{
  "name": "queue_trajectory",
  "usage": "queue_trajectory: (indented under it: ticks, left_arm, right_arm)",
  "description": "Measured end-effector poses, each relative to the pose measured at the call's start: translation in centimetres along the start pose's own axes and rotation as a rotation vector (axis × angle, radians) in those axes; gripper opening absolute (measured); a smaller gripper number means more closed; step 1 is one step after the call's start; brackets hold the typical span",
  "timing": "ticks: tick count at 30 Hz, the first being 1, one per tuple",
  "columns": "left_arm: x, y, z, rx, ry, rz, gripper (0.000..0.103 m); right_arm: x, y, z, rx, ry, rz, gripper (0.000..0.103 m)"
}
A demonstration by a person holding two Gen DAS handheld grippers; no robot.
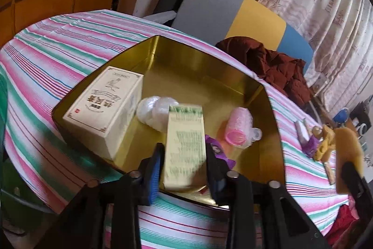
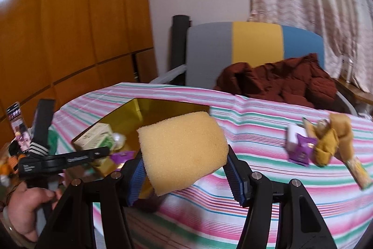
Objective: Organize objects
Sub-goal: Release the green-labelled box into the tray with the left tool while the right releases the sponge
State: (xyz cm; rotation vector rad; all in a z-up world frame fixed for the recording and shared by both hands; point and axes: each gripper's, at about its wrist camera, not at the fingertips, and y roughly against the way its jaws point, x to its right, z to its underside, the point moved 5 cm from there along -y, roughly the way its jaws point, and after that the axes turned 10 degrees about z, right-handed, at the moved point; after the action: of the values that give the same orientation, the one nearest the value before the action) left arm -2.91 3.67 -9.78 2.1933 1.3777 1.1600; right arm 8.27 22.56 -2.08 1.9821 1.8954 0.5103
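Two claws are at work, each with something between its jaws. Low in the left wrist view, the left claw [image 1: 184,162] straddles a green box [image 1: 184,146] whose long axis runs straight up the frame, away from the lens; a sliver of gap shows at each pad, so the jaws look just slack of it, apart, and the box stands on end in the near corner of the tin [image 1: 268,95]. Low centre in the right wrist view, the right claw [image 2: 185,173] is clamped on one sponge [image 2: 183,152], held clear above the worktop [image 2: 256,190], with the tin up and to its left, so the sponge likely goes that way. Inside the tin I count one cream box [image 1: 105,109], one white bundle [image 1: 151,111], one pink roller [image 1: 237,130] and one purple packet [image 1: 219,151]. Farther right on the cloth lie another purple packet [image 2: 300,148] and one mustard rag [image 2: 331,139].
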Motion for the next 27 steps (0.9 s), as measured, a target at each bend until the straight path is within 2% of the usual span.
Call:
queue_trajectory:
  ticks: [2, 5, 9, 12, 15, 18, 24, 27]
  left_arm:
    - [0.3, 0.2, 0.0, 0.004, -0.004, 0.004, 0.047]
    - [0.3, 0.8, -0.1, 0.019, -0.001, -0.031, 0.048]
    - [-0.2, 2.8, -0.8, 0.110, 0.042, -0.051, 0.048]
    - [-0.5, 4.4, -1.6, 0.177, 0.047, -0.114, 0.048]
    - [-0.9, 5.8, -2.3, 0.231, 0.077, -0.110, 0.049]
    - [-1.5, 7.0, -3.0, 0.276, 0.104, -0.140, 0.050]
    - [-2.0, 7.5, -3.4, 0.283, 0.144, -0.136, 0.053]
    - [-2.1, 7.4, -3.3, 0.277, 0.150, -0.135, 0.053]
  right_arm:
    - [-1.2, -0.2, 0.0, -0.009, 0.019, -0.014, 0.062]
    - [-2.5, -0.7, 0.1, -0.029, 0.045, -0.023, 0.062]
    - [-3.4, -1.7, 0.4, -0.069, 0.061, -0.028, 0.062]
    - [-3.9, -2.3, 0.7, -0.100, 0.070, -0.021, 0.063]
    - [-4.3, -3.2, 1.1, -0.137, 0.075, -0.031, 0.063]
    - [-4.9, -3.9, 1.1, -0.154, 0.093, -0.032, 0.063]
    - [-6.1, -5.7, 1.0, -0.193, 0.124, -0.038, 0.066]
    - [-6.2, -6.3, 1.5, -0.214, 0.129, -0.023, 0.075]
